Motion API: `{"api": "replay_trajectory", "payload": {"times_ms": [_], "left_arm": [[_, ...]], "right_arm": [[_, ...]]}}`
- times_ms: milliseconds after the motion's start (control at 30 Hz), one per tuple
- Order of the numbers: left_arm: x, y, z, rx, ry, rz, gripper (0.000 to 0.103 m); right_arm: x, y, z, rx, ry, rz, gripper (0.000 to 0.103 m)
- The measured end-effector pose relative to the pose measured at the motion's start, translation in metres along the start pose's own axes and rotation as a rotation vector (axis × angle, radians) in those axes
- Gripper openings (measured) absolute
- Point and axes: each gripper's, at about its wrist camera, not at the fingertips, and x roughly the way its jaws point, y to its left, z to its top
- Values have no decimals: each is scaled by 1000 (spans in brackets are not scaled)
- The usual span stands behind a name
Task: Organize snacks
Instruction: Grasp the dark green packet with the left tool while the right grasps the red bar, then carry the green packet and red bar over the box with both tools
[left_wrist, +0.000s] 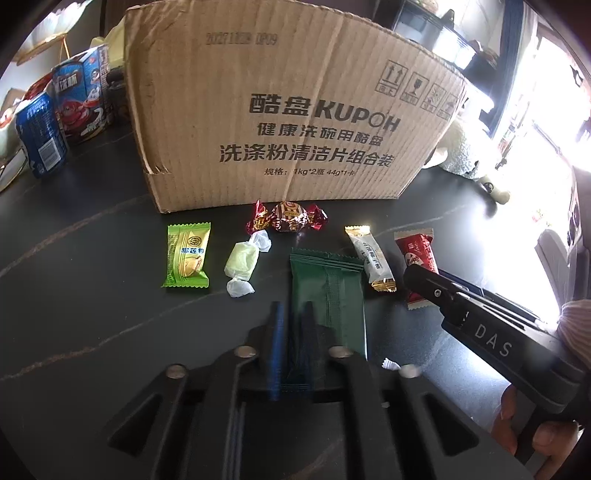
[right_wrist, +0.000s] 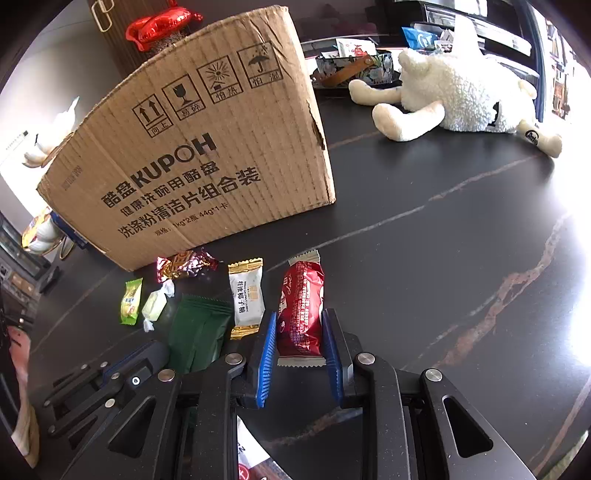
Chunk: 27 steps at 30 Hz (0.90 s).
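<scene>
Left gripper: its blue-padded fingers are pressed together on the near end of the dark green packet, which lies flat on the black marble-veined table. Right gripper: its blue pads stand on either side of the red snack packet, pinching it by its long edges at the near end; the packet's crimped white seam shows between the fingers. A person's hand holds the right gripper's handle at the lower right of the left wrist view. A small white scrap lies on the table just beside the left gripper. Between the two held packets lies a white snack packet with gold ends, close to the red one but apart from it. To the left of the green packet lie a pale twist-wrapped candy and, further left, a light green packet. Behind these, just in front of the box, sits a round chocolate in red and gold foil. The cardboard box, printed KUPOH, stands upright behind the row. Left of the box stand a blue can and a blue snack carton. Right of the box, further back, a white plush lamb lies on the table, with a floral tin behind it.
</scene>
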Motion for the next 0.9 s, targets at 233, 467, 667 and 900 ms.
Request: {"api": "replay_trajectory", "payload": {"times_ms": [233, 467, 667, 900], "left_arm": [[2, -16, -2, 55, 2, 5, 50], [15, -27, 1, 78, 20, 29, 53], [19, -34, 1, 110, 12, 71, 49], [20, -32, 0, 97, -13, 67, 44]], "right_arm": [[-14, -2, -5, 2, -15, 3, 26], [-11, -10, -4, 33, 13, -3, 26], [-8, -11, -3, 35, 19, -4, 26], [-5, -8, -3, 25, 20, -4, 26]]}}
